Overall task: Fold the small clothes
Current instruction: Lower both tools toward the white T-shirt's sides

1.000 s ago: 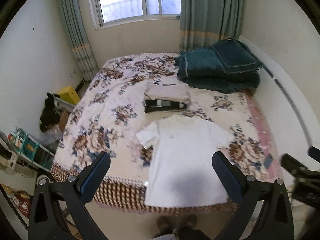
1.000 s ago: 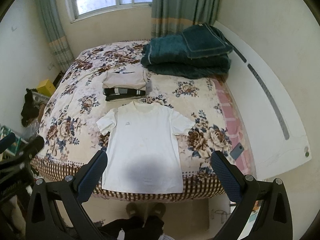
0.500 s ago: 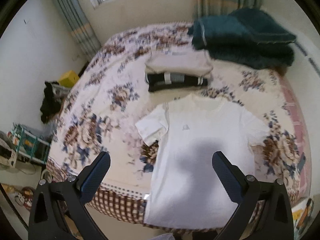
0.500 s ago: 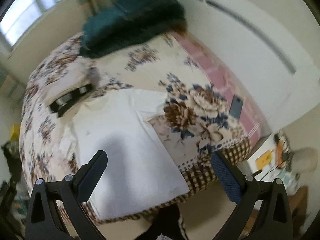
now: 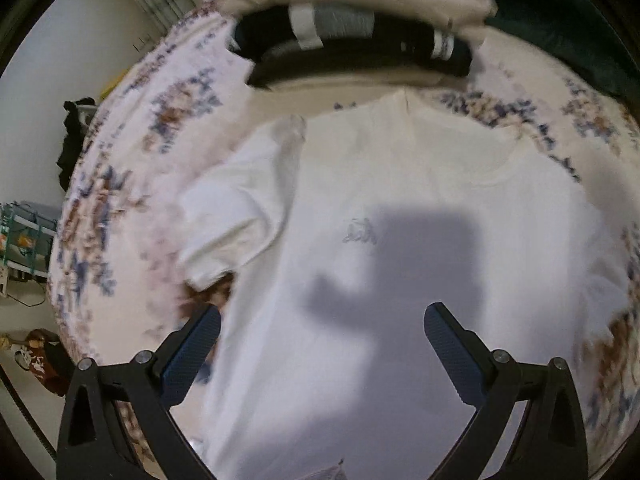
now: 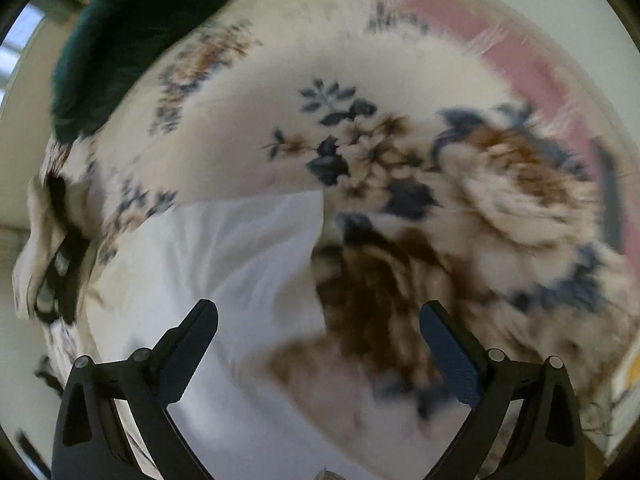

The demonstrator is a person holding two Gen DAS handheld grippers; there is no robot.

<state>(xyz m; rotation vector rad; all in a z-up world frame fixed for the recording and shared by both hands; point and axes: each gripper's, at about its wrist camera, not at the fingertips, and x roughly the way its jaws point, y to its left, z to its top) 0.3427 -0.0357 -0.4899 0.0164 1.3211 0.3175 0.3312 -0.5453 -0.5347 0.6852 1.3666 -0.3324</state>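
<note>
Our left tool and right tool are wide open and hold nothing. The white shirt lies flat on the bed. If we pinch the bedsheet too, the fold could bunch up.

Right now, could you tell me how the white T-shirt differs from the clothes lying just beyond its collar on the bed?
The white T-shirt lies spread flat in a single layer, sleeves out; the stacked clothes are already folded into a compact pile. The T-shirt is plain white with a small faint chest mark; the pile has a beige piece above a black one with pale stripes. The T-shirt covers far more of the bedspread. Both rest on the bed, and neither is gripped.
</note>
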